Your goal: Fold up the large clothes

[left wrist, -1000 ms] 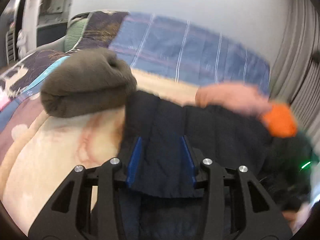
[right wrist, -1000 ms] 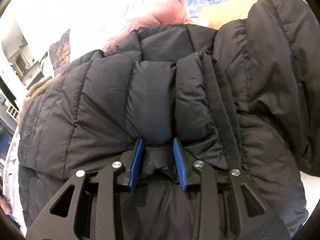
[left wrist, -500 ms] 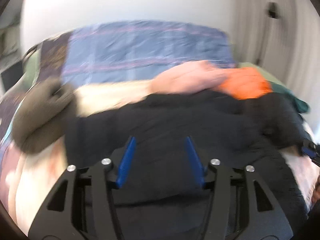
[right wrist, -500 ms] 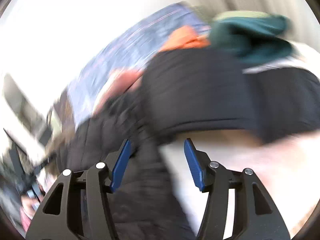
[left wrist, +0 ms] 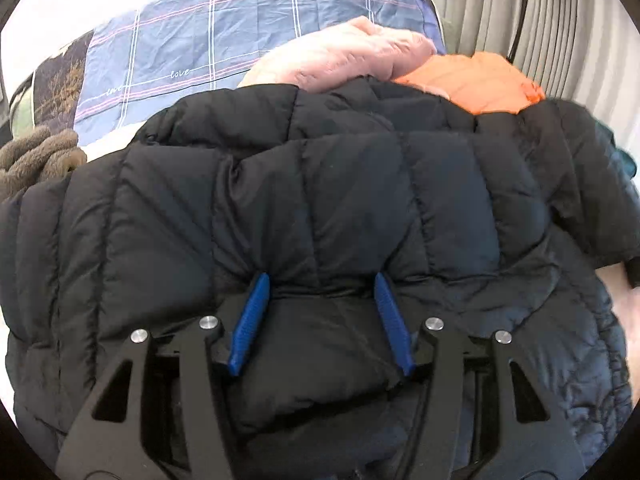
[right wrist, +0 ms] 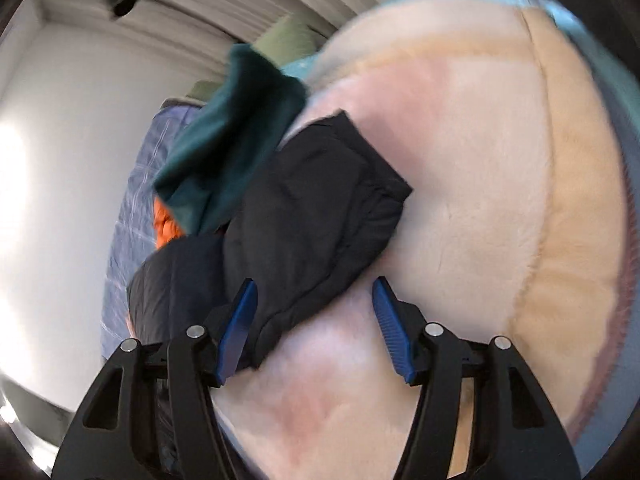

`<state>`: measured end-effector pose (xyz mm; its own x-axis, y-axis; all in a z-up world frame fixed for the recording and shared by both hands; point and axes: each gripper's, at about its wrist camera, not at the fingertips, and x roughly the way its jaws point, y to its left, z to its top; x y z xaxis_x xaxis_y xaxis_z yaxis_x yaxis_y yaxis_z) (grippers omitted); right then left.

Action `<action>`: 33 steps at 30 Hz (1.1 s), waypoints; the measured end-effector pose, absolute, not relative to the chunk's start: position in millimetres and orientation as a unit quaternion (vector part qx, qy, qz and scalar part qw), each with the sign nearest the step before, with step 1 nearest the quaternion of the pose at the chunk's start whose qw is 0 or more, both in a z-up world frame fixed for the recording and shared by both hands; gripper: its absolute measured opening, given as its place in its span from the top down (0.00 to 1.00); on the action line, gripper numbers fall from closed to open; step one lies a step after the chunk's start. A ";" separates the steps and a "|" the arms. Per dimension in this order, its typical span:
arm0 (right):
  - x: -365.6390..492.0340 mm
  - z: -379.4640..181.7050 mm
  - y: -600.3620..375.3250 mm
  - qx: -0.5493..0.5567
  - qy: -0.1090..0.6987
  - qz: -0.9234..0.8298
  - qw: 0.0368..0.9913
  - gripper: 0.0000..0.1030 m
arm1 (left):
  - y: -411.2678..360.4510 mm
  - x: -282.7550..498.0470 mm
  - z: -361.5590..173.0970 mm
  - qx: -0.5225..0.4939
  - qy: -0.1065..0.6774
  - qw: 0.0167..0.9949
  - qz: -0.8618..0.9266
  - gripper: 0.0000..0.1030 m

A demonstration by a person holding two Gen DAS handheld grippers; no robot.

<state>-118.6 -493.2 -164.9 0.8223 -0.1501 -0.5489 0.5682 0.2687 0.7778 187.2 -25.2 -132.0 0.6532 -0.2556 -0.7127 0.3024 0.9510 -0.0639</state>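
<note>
Jacket (left wrist: 320,184) released onto the bed (right wrist: 480,200): we've just opened both jaws, left gripper (left wrist: 320,300) and right gripper (right wrist: 314,312), this fold looks finished.

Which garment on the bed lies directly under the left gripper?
The black puffer jacket; the pink and orange jackets lie behind it, untouched.

Bed (right wrist: 480,160) w/ black jacket (left wrist: 320,184), clothes
</note>
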 end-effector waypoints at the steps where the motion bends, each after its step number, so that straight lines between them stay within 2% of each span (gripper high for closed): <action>1: -117.8 -163.2 -493.2 0.558 0.177 -0.240 0.774 0.42 | -20.5 183.9 -127.8 0.023 0.386 0.909 -0.156 0.46; 2: -116.5 -158.4 -496.7 0.555 0.169 -0.248 0.776 0.47 | -14.2 181.4 -123.5 0.013 0.384 0.909 -0.160 0.45; 4: -103.9 -148.2 -499.1 0.540 0.162 -0.244 0.789 0.92 | -4.7 177.2 -111.7 -0.002 0.379 0.911 -0.163 0.41; 7: -83.7 -121.3 -495.5 0.540 0.150 -0.210 0.801 0.93 | 19.7 171.2 -86.5 -0.030 0.356 0.919 -0.168 0.36; 10: -52.8 -66.0 -456.0 0.466 0.132 -0.147 0.862 0.93 | 47.5 165.5 -65.6 -0.058 0.336 0.926 -0.164 0.31; 12: -25.2 -20.5 -402.9 0.395 0.119 -0.074 0.908 0.93 | 68.5 161.7 -55.0 -0.083 0.326 0.928 -0.161 0.28; 17: 20.6 30.1 -264.4 0.261 0.126 0.117 0.950 0.93 | 111.0 137.8 -40.1 -0.122 0.306 0.931 -0.158 0.22; 21: 54.6 4.7 -148.7 0.180 0.206 0.231 0.934 0.93 | 139.8 125.0 -38.5 -0.169 0.300 0.923 -0.174 0.19; 27: 69.3 -72.6 -67.4 0.137 0.340 0.273 0.889 0.93 | 159.7 123.7 -51.7 -0.242 0.326 0.884 -0.232 0.16; 33: 62.3 -90.2 -46.7 0.064 0.356 0.273 0.891 0.90 | 131.9 142.0 -69.4 -0.254 0.371 0.850 -0.275 0.12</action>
<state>62.3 -46.7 -90.2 0.5977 0.5327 -0.5992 -0.4418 0.8425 0.3082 142.0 131.9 -69.4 0.5736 -0.6562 -0.4903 0.2798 0.7195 -0.6356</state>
